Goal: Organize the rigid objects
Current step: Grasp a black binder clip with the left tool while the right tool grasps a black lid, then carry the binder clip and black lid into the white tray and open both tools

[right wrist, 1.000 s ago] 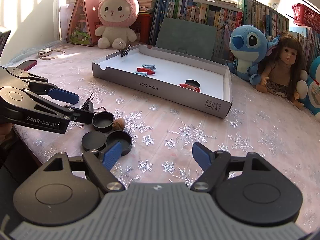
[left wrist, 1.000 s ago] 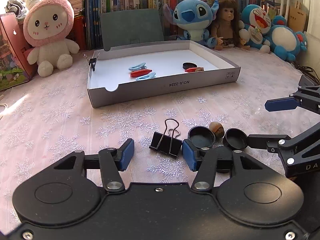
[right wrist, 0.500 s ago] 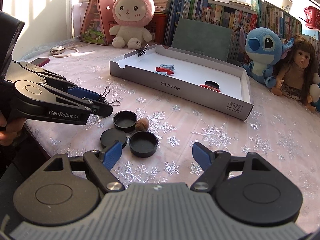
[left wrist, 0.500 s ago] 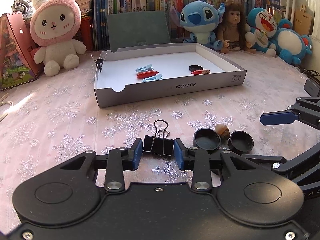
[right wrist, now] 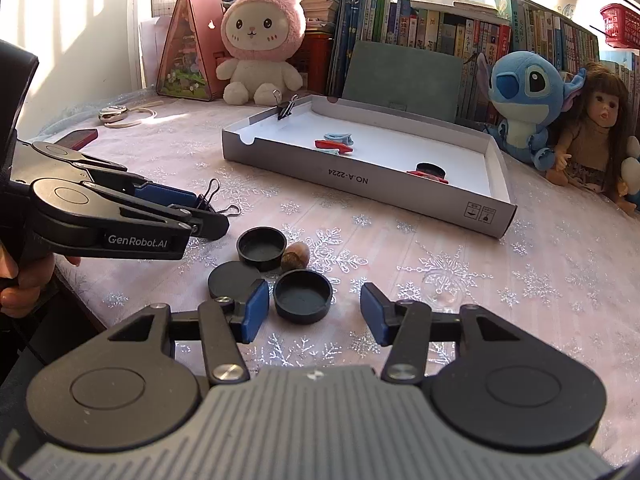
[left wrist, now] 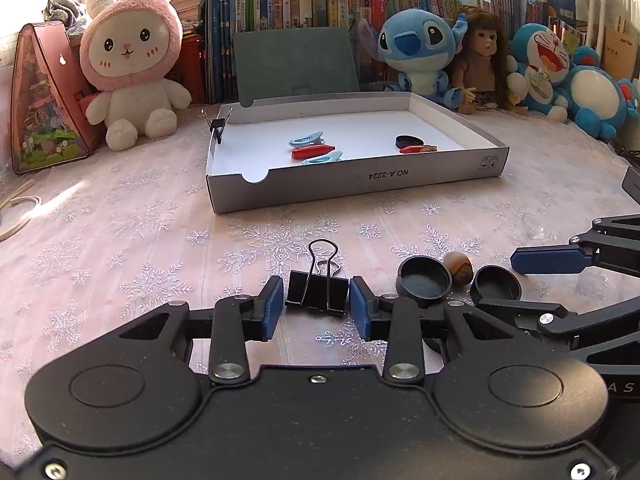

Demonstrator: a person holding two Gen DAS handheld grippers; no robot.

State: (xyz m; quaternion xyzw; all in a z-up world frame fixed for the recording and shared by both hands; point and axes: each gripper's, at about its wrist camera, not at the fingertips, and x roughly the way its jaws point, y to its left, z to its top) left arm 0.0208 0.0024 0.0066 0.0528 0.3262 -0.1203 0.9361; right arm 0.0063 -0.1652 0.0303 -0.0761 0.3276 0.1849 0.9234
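Tool pads of the left tool [left wrist: 316,310] now clamp the binder clip [left wrist: 317,291]; right tool [right wrist: 314,316] closing, empty.

Black binder clip [left wrist: 316,291] on tablecloth, handles pointing away; three black caps [right wrist: 303,295] and a nut [right wrist: 295,256] clustered just right.

Matt black metal binder clip [left wrist: 316,291]; matt cardboard tray [left wrist: 360,184]; glittery cloth [left wrist: 120,232].
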